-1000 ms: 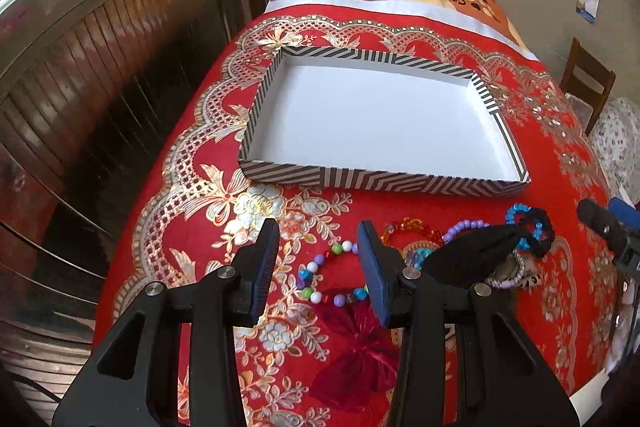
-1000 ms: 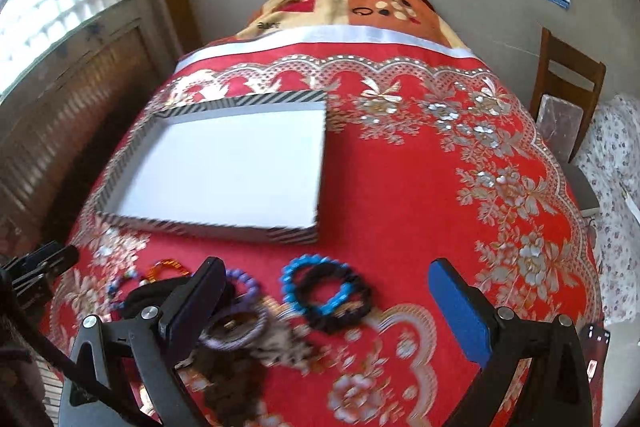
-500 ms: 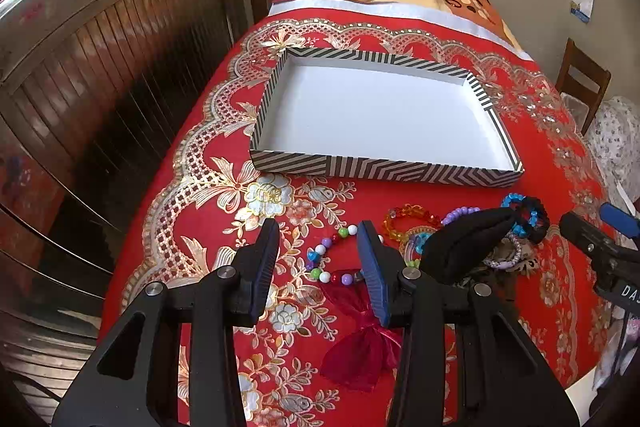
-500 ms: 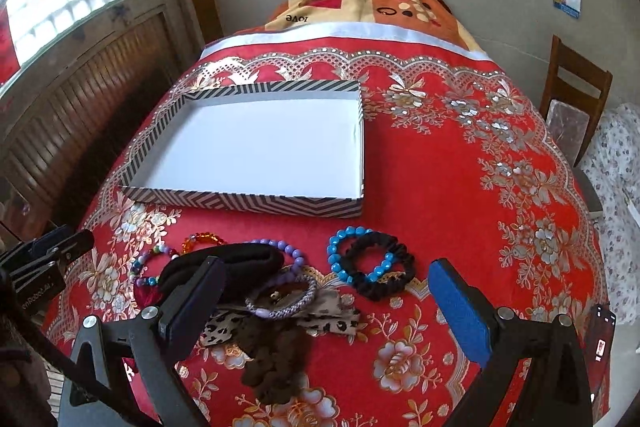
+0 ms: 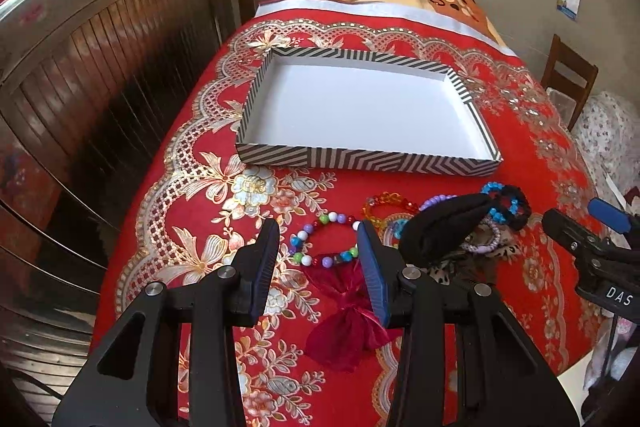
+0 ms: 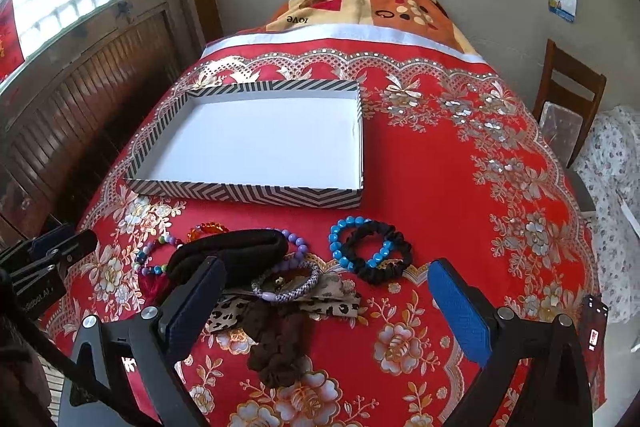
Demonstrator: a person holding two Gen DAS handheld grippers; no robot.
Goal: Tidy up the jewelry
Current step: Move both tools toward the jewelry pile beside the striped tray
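A striped box lid with a white inside [image 5: 276, 154] [image 6: 248, 193] lies empty on the red cloth. In front of it lies a heap of jewelry: a multicoloured bead bracelet [image 5: 325, 221], an orange bracelet [image 5: 386, 201], a blue bead bracelet [image 6: 344, 227] on a black scrunchie [image 6: 396, 255], a black band [image 6: 228, 249], a purple ring [image 6: 286, 289], a brown scrunchie [image 6: 276, 347] and a dark red bow [image 5: 346, 327]. My left gripper [image 5: 318, 239] is open above the multicoloured bracelet. My right gripper [image 6: 324, 279] is wide open above the heap. Both are empty.
The red and gold cloth [image 6: 460, 163] covers a bed, with a folded blanket [image 6: 372, 7] at the far end. A wooden panel wall [image 5: 100, 75] runs along the left. A wooden chair [image 6: 568, 107] stands at the right.
Both grippers have drawn back and up from the heap, so more of the cloth and all the jewelry show. The jaws stay open. The jewelry has not moved.
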